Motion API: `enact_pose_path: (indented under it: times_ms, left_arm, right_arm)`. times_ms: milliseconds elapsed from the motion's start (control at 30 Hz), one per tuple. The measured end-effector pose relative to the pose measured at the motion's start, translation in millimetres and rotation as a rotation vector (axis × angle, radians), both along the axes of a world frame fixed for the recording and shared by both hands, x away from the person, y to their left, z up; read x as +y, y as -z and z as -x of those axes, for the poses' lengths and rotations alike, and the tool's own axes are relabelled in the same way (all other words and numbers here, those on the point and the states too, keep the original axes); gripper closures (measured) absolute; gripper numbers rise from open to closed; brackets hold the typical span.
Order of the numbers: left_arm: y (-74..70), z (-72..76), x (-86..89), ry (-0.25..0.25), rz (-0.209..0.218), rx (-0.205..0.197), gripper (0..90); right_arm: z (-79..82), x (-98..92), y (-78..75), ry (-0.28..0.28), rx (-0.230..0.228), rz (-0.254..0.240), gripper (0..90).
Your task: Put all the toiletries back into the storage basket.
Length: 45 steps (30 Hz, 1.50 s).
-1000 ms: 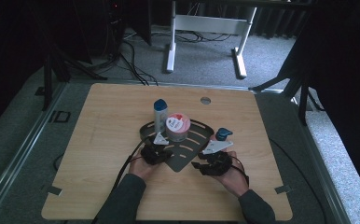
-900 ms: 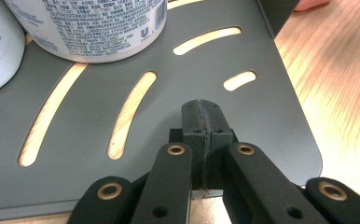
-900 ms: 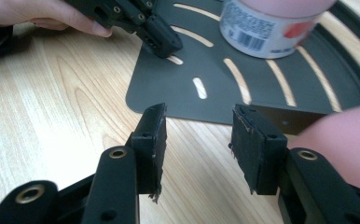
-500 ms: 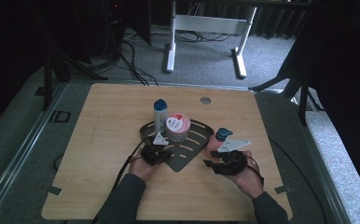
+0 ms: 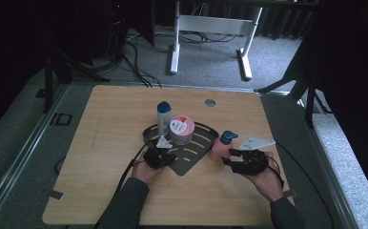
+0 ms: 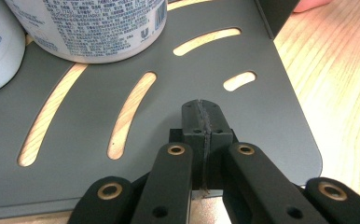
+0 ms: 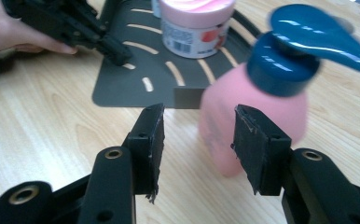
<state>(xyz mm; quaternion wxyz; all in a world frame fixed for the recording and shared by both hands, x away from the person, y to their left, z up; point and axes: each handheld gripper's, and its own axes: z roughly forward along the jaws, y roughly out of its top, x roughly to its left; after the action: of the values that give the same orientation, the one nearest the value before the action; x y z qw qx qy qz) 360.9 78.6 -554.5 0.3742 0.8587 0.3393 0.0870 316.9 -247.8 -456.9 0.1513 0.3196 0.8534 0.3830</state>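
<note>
The pink pump bottle [image 7: 250,116] stands upright on the counter [image 5: 101,143], just beside the grey rack [image 5: 191,160], ahead and slightly right of the right gripper [image 7: 199,140]. Its jaws stand open, apparently not touching it. The left gripper [image 6: 201,116] is closed on the rack's edge.

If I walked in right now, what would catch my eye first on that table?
Probably the pink pump bottle with its blue top, standing on the wood just right of the dark slotted tray, with the right gripper open in front of it. On the tray stand a pink-lidded jar and a blue-capped bottle, while the left gripper is shut over the tray's near corner.
</note>
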Motion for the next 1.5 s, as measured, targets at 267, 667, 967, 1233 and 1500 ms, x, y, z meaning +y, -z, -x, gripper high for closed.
enact_pose_path:
  times_ms: [267,667,967,1233,1500]
  left_arm:
    - [0.1,0.1,0.0,-0.001,0.001,-0.001,90.0]
    - [0.4,0.3,0.2,-0.002,0.004,-0.002,90.0]
    - [0.8,0.5,0.4,-0.004,0.009,-0.003,90.0]
    - [1.0,0.6,0.8,-0.003,0.009,-0.004,90.0]
    - [1.0,0.7,1.0,-0.003,0.01,-0.004,90.0]
  right_arm:
    - [-10.7,-7.1,-0.4,0.057,-0.012,0.003,49.8]
    - [-23.7,-4.1,2.3,0.129,-0.041,0.021,45.4]
    - [-30.2,5.2,9.3,0.158,-0.071,0.017,38.9]
    - [-35.8,14.3,12.2,0.166,-0.102,0.017,36.1]
    - [-37.3,21.7,18.7,0.195,-0.134,0.005,33.0]
